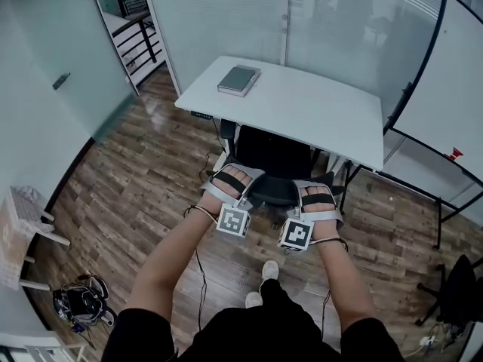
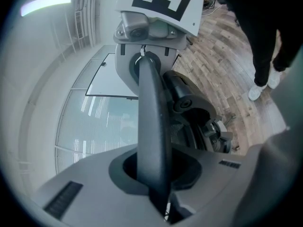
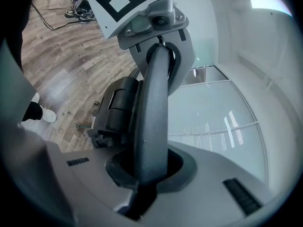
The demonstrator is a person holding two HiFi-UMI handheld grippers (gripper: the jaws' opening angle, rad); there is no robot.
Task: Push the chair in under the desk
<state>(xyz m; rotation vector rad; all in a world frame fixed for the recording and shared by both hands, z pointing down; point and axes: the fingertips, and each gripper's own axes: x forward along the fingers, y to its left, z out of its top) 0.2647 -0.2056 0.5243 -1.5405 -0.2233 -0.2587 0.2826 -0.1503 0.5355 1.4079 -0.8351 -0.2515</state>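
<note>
Plainly, you were mid-push: your left gripper [image 1: 235,176] and right gripper [image 1: 317,191] were each clamped on the curved top rim of the black swivel office chair [image 1: 275,157], which stood with its seat already partly beneath the white rectangular desk [image 1: 302,104]; next, I judge, you needed an even, level shove from both hands so the chair rolled straight and its back stopped short of the desk edge; the seat front and castors were hidden under the desktop, so the remaining clearance was hard to gauge.
</note>
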